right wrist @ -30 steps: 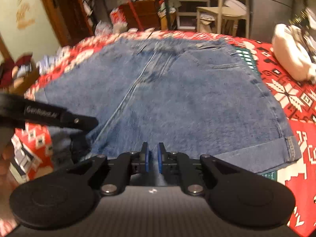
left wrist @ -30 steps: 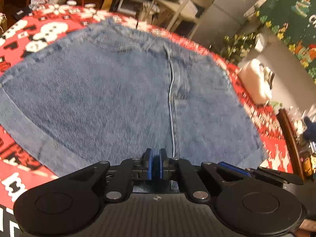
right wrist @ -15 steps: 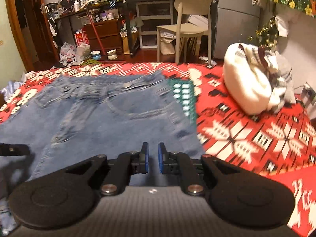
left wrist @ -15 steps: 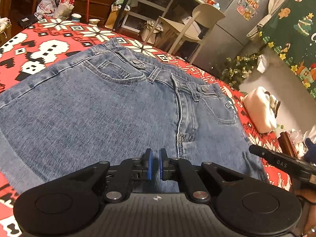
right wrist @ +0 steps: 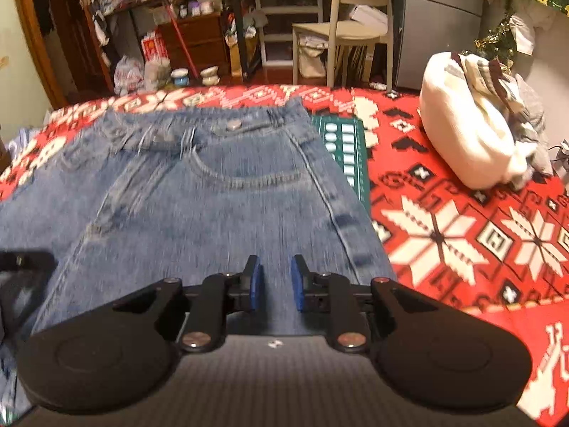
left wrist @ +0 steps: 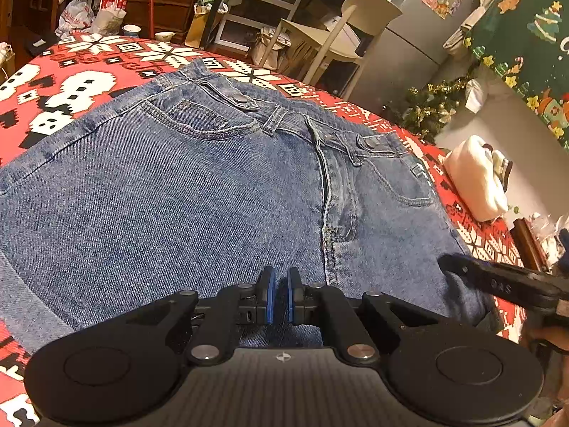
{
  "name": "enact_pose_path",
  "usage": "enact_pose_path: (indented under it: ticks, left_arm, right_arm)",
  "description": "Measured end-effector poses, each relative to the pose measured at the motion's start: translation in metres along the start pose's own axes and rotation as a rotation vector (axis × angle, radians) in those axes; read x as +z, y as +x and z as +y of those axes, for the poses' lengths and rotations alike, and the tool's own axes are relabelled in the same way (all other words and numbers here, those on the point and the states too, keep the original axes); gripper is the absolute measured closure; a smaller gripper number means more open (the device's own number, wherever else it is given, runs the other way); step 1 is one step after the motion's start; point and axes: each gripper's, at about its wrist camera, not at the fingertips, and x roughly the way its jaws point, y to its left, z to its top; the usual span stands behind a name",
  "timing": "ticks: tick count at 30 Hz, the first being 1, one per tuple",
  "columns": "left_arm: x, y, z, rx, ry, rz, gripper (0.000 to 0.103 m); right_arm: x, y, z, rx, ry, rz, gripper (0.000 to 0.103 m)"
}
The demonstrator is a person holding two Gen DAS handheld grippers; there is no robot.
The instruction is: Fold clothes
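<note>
- Jeans (left wrist: 199,192) spread flat, front side up, on a red blanket (left wrist: 85,71) with white snowflake and skull-like patterns; waistband at the far edge, legs running toward the cameras.
- Left pocket, belt loops and two metal buttons sharp in the left wrist view; fly seam running down the middle toward the near edge.
- Left gripper (left wrist: 280,295) low over the denim close to the crotch seam, blue pads nearly together with a thin slit between them; cannot tell whether any cloth is pinched there.
- Right gripper (right wrist: 274,286) over the right-hand part of the jeans, near the outer side seam, blue pads clearly apart, nothing between them.
- Black body of the right gripper poking in at the right edge of the left wrist view, resting by the right side of the jeans; part of a hand just below it.
- Denim in the right wrist view smeared by motion blur.
- Green patch (right wrist: 343,149) with pale squares showing on the blanket just beside the right side of the jeans.
- Bundle of white cloth (right wrist: 469,131) on the blanket well to the right, apart from the jeans.
- Beyond the bed: pale chair (right wrist: 343,25), cluttered shelves, bowls on the floor, grey fridge (left wrist: 412,25) with stickers, green Christmas-print hanging (left wrist: 522,21) at far right.
</note>
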Motion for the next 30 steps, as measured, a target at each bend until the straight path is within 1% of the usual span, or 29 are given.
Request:
enact_pose_path:
  ticks: [3, 5, 10, 13, 15, 20, 23, 28, 30]
  left_arm:
    - [-0.007, -0.005, -0.002, 0.013, 0.003, 0.0, 0.097]
    - [-0.013, -0.009, -0.003, 0.019, 0.007, 0.003, 0.095]
    - [-0.023, -0.02, -0.003, 0.031, 0.0, 0.032, 0.095]
    - [-0.02, -0.022, -0.002, 0.03, -0.013, 0.014, 0.095]
    - [-0.018, -0.023, -0.001, 0.029, -0.02, -0.003, 0.095]
    - [-0.012, -0.026, 0.002, 0.024, -0.04, -0.045, 0.095]
    - [0.004, -0.016, 0.005, 0.02, -0.054, -0.058, 0.095]
    - [0.034, 0.005, 0.01, 0.015, -0.08, -0.073, 0.095]
    - [0.044, 0.013, 0.015, 0.022, -0.091, -0.067, 0.095]
  right_arm:
    - [-0.008, -0.009, 0.002, -0.016, -0.022, 0.036, 0.082]
    - [-0.015, -0.019, 0.004, -0.02, -0.026, 0.05, 0.08]
    - [-0.033, -0.039, 0.009, -0.04, -0.037, 0.092, 0.075]
    - [-0.039, -0.047, 0.006, -0.024, 0.001, 0.095, 0.074]
    - [-0.04, -0.054, 0.005, 0.006, 0.036, 0.07, 0.074]
    - [-0.031, -0.063, 0.013, 0.076, 0.054, 0.002, 0.074]
    - [-0.024, -0.063, 0.022, 0.141, 0.073, -0.024, 0.074]
    - [0.001, -0.042, 0.051, 0.208, 0.053, -0.028, 0.074]
    - [0.016, -0.026, 0.064, 0.211, 0.039, -0.019, 0.074]
